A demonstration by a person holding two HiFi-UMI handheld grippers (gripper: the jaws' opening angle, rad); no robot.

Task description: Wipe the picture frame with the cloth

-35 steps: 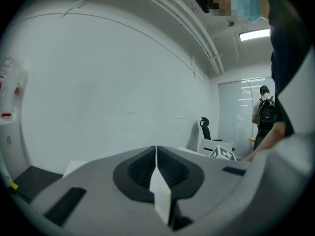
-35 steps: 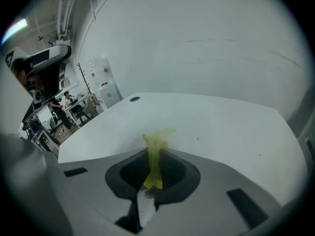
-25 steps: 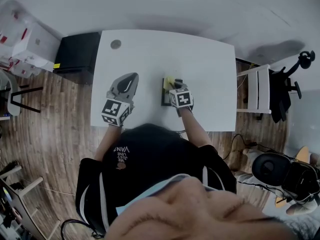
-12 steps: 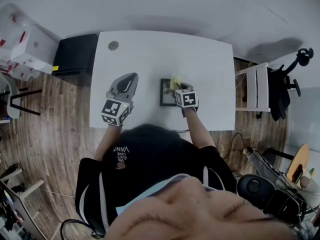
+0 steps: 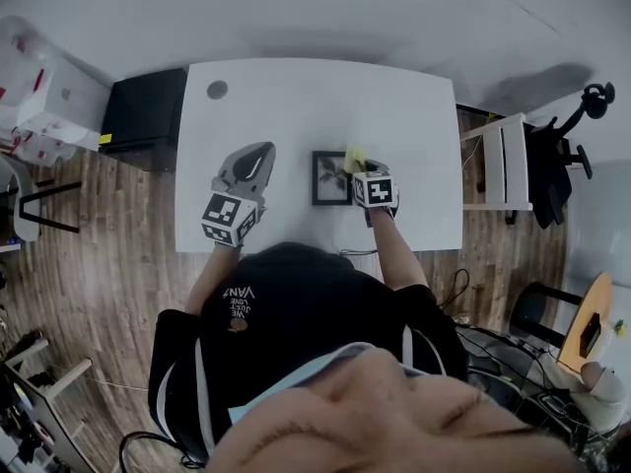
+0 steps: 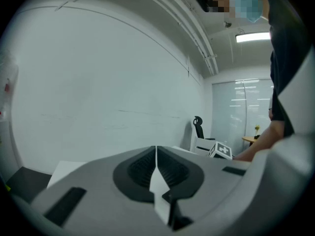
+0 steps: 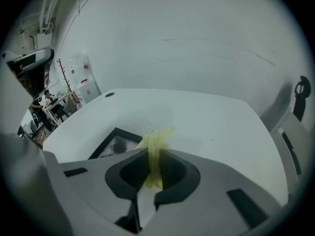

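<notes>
1. Your right gripper [image 7: 153,163] has its fingers clamped tight on the yellow cloth [image 7: 155,146]. A tuft sticks out past the tips.
2. The frame [image 5: 331,177] lies flat on the bench [image 5: 296,97], toward the near edge and about mid-width, picture side up.
3. The cloth sits at the frame's right edge. I can't tell whether it touches the frame or hangs just beside it.
4. My read is that you're mid-wipe. Nothing in these views shows which parts are already clean, so treat most of the face and the left rails as left to do.
5. Your right arm is stretched forward from the body with the gripper low over the bench. The fingers point away from you, along the frame's right side.
6. Your left gripper [image 5: 258,153] is parked left of the frame, apart from it, with its fingers pressed together on nothing.
7. The left gripper view looks at the far wall, so I judge that gripper tilted up and idle. It isn't steadying the frame.
</notes>
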